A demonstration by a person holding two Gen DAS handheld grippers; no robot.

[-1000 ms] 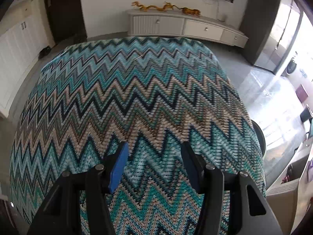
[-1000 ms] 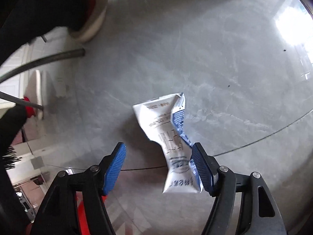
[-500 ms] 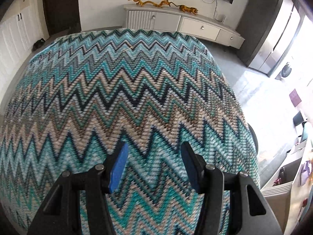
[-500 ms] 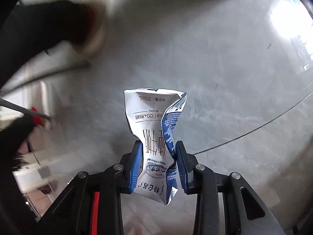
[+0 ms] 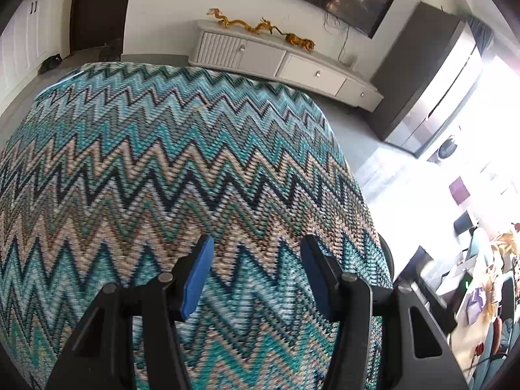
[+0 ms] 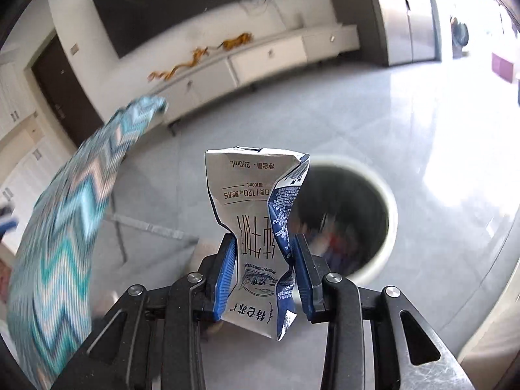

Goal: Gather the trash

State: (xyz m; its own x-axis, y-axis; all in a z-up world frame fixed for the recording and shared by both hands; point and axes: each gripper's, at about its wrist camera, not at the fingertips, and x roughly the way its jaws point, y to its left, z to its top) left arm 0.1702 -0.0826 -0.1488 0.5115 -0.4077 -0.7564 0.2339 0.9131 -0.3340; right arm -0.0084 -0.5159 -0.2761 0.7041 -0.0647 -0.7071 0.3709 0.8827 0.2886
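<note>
My right gripper (image 6: pixel 264 271) is shut on a crushed white and blue milk carton (image 6: pixel 256 214) and holds it upright in the air. Behind and to the right of the carton stands a round white trash bin (image 6: pixel 388 214) with a dark inside and some blurred rubbish in it. My left gripper (image 5: pixel 256 271) is open and empty, hovering low over a table under a teal zigzag cloth (image 5: pixel 156 169).
The zigzag cloth table also shows at the left of the right wrist view (image 6: pixel 68 221). A white TV cabinet (image 5: pixel 286 65) with golden dragon figures stands by the far wall. Grey tiled floor (image 6: pixel 406 130) surrounds the bin. A cluttered desk (image 5: pixel 481 292) is at the far right.
My right gripper closed on the carton on the floor, lifted it and swung up toward the bin. The left gripper stayed open and drifted a little over the cloth.
</note>
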